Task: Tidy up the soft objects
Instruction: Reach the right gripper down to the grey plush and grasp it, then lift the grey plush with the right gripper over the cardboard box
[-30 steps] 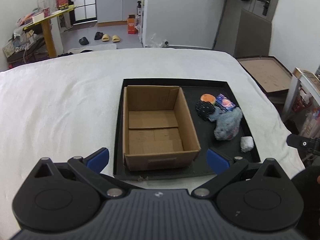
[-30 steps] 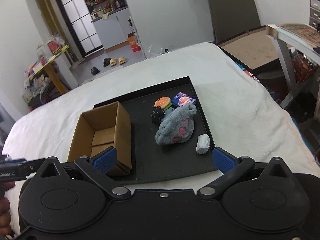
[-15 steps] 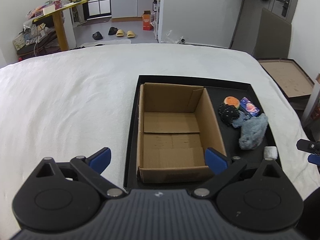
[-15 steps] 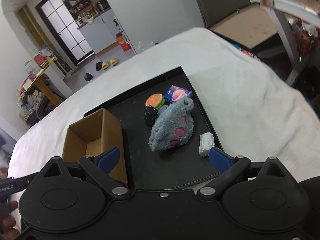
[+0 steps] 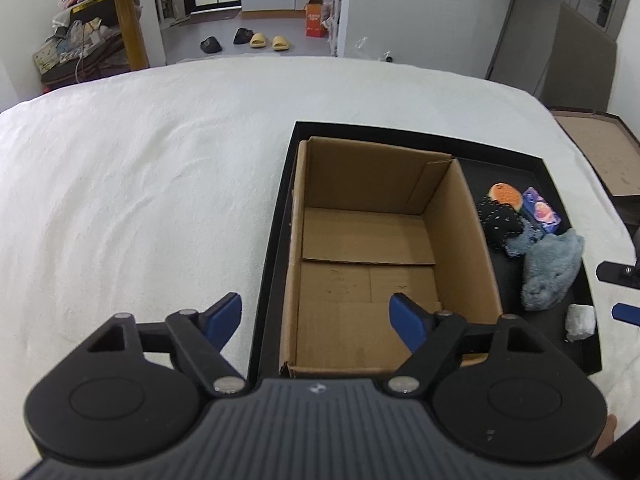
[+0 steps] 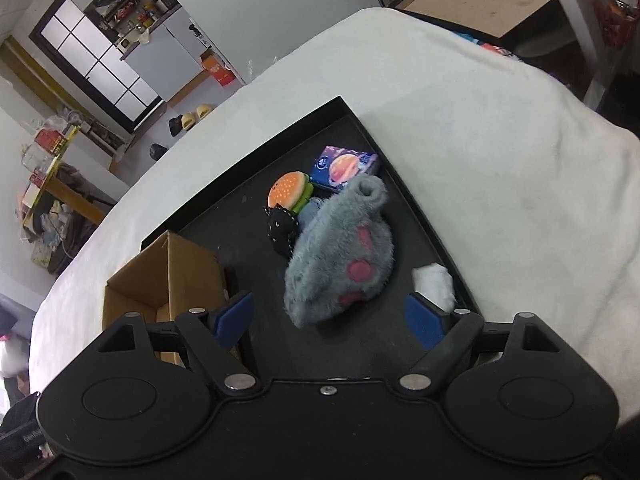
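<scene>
Both tongs gape, holding nothing: right tongs [image 6: 330, 316] above grey plush [image 6: 340, 256]; left tongs [image 5: 316, 320] seemingly over cardboard box [image 5: 380, 248].

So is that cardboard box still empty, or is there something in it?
Empty. The left view looks straight into the cardboard box and shows only its bare bottom flaps; the toys lie outside on the black tray.

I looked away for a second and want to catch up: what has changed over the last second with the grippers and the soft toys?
The right gripper moved in closer to the grey plush; its open fingers now flank it without touching. The left gripper shifted left and forward, over the near left wall of the cardboard box. Nothing was grasped or released. The toys, box and black tray stayed put; the box holds nothing.
</scene>
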Demonstrator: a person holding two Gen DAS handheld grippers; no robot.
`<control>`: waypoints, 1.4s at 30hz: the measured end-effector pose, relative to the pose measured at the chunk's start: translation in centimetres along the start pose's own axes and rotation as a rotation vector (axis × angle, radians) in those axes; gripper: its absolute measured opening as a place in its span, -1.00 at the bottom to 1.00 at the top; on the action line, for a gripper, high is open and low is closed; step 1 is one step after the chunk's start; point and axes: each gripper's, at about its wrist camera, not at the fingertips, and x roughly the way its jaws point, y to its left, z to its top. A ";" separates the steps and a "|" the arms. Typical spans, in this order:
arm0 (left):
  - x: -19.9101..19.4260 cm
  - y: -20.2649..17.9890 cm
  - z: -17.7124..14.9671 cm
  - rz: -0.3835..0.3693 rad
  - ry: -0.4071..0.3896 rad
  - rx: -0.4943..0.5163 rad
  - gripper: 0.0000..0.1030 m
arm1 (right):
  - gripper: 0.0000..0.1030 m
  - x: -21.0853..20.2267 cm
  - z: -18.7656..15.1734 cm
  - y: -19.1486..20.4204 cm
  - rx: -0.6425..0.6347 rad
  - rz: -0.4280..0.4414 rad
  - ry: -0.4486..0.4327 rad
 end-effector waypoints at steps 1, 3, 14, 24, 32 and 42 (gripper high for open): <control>0.3 0.0 0.0 0.003 0.005 -0.001 0.45 | 0.60 0.5 0.2 0.2 0.002 0.001 0.003; 1.0 0.1 0.0 0.016 0.013 -0.003 0.39 | 0.60 1.5 0.5 0.6 0.000 -0.004 0.011; 3.2 0.7 -0.5 0.046 0.045 -0.028 0.13 | 0.59 5.9 1.6 1.8 -0.004 -0.076 0.008; 4.8 0.5 -0.6 0.050 0.081 -0.074 -0.71 | -0.19 7.4 0.8 1.9 -0.058 -0.165 -0.016; 4.1 0.5 -0.7 0.060 0.044 -0.086 -0.80 | -0.37 5.2 0.1 2.0 -0.084 -0.124 -0.051; 3.8 0.6 -0.6 0.067 0.019 -0.091 -0.79 | -0.37 2.1 0.0 3.6 -0.163 -0.061 -0.089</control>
